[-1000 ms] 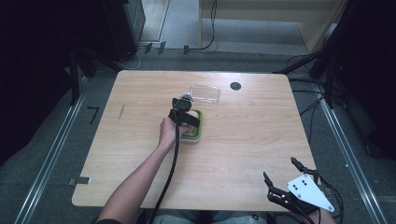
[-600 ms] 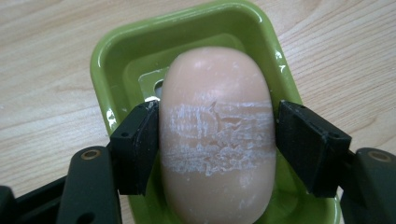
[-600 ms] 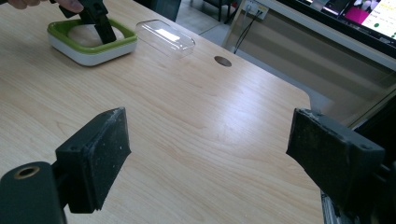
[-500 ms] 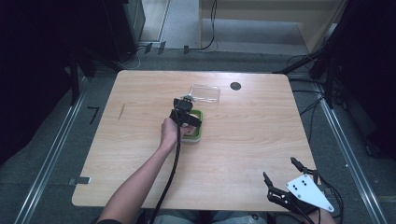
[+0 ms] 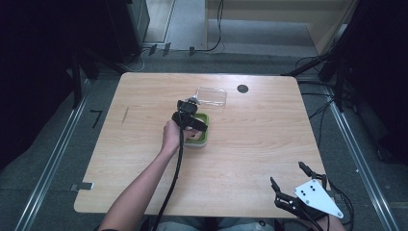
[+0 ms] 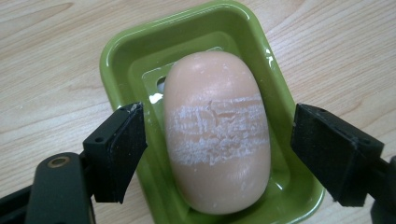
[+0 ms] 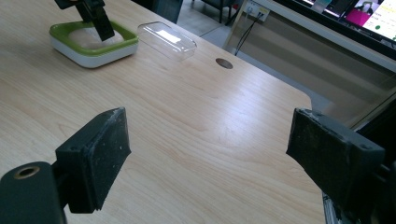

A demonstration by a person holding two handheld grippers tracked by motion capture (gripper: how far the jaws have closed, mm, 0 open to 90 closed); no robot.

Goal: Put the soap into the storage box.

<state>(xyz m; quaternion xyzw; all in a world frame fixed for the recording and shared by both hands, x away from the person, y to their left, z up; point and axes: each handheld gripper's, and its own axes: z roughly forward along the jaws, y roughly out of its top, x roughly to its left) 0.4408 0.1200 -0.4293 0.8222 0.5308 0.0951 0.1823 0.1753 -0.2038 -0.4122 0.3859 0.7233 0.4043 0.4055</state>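
nearest the person, the right gripper [image 5: 298,185] hangs idle at the near right corner of the table [image 5: 144,159], jaws spread wide on nothing. farther out, mid-table, the left gripper [image 6: 217,140] hovers over the green soap dish [image 6: 119,65] exactly as it did a second ago; nothing has shifted, so i'd judge the grab is not yet made. its jaws stand wide, one on each side of the pink soap bar [image 6: 217,135], clear of it. the soap lies flat in the dish, its long axis running along the dish's length and across the jaw gap, a whitish scuffed band round its middle. beyond sits the clear lid [image 5: 211,95], just off the dish.
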